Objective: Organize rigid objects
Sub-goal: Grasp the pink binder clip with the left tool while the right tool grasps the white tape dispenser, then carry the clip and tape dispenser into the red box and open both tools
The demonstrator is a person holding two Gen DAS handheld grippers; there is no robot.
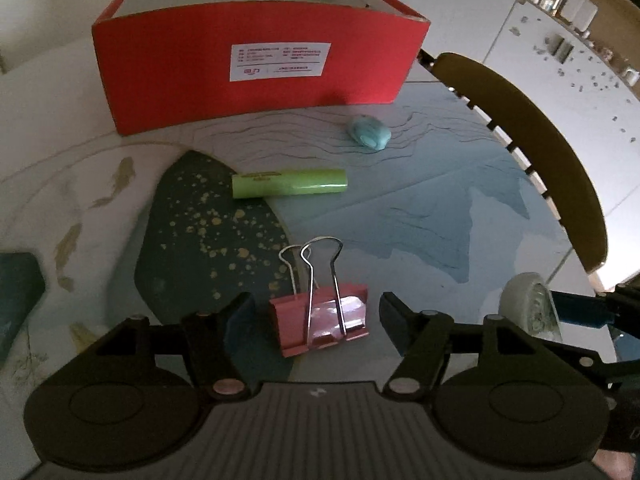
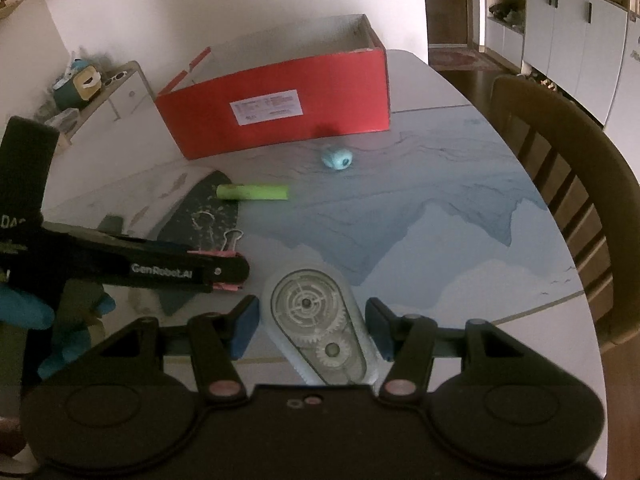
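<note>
Spread wide around a pink binder clip (image 1: 320, 320) on the patterned table (image 1: 420, 200): left gripper (image 1: 316, 316), pads apart from it. Likewise released, right gripper (image 2: 310, 328) flanking a clear correction-tape dispenser (image 2: 316, 328). Beyond, green tube (image 1: 289, 183), blue sharpener (image 1: 369, 132), open red box (image 1: 256, 68).

Red box (image 1: 256, 72) open-topped, upright. Near its front: teal sharpener (image 1: 369, 132), green tube (image 1: 289, 183) lying flat, pink binder clip (image 1: 320, 320), clear correction-tape dispenser (image 2: 320, 320) farthest.
</note>
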